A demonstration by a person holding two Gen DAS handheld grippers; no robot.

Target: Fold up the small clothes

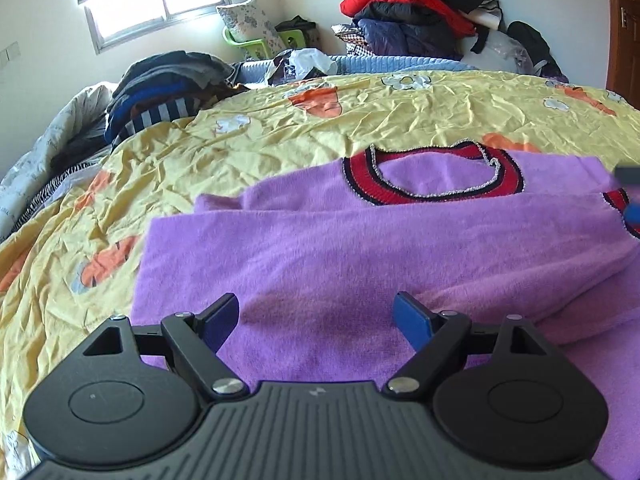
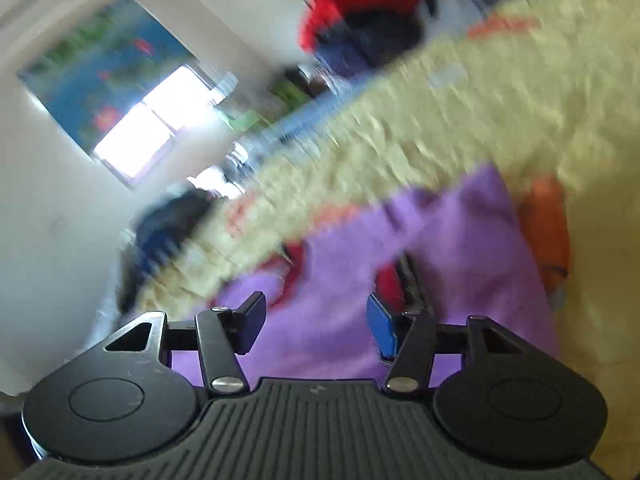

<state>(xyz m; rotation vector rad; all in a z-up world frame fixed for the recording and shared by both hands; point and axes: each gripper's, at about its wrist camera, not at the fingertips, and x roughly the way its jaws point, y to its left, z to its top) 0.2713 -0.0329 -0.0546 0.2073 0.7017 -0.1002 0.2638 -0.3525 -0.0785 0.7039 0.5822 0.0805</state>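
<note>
Where I stand: while both my claws hang over the bed, the purple sweater (image 1: 360, 248) lies spread on the yellow bedspread (image 1: 280, 132), right under and ahead of them.
Left claw (image 1: 316, 320): open wide, nothing between the blue pads, which sit just above the near part of the purple knit; whether they brush it I cannot tell.
Sweater from the left: one purple panel is folded across the body, its straight edge running side to side ahead of my left claw; beyond that fold the red neckband (image 1: 434, 178) with dark and silvery trim faces the far side of the bed.
Sleeve cuff: a red-striped cuff (image 1: 618, 200) shows at the right edge, next to a blurred dark and blue shape that I cannot make out.
Right claw (image 2: 316, 326): jaws about half apart, gripping nothing; purple fabric fills the gap behind them, and the picture is smeared and tilted.
Sweater from the right: the purple knit (image 2: 460, 248) stretches away ahead of this claw, with bits of red trim (image 2: 296, 268) just past the pads.
Around the bed: folded dark clothes (image 1: 160, 92) at the left side, a heap of red and dark jackets (image 1: 408, 12) at the far wall, a window (image 1: 160, 4) behind.
</note>
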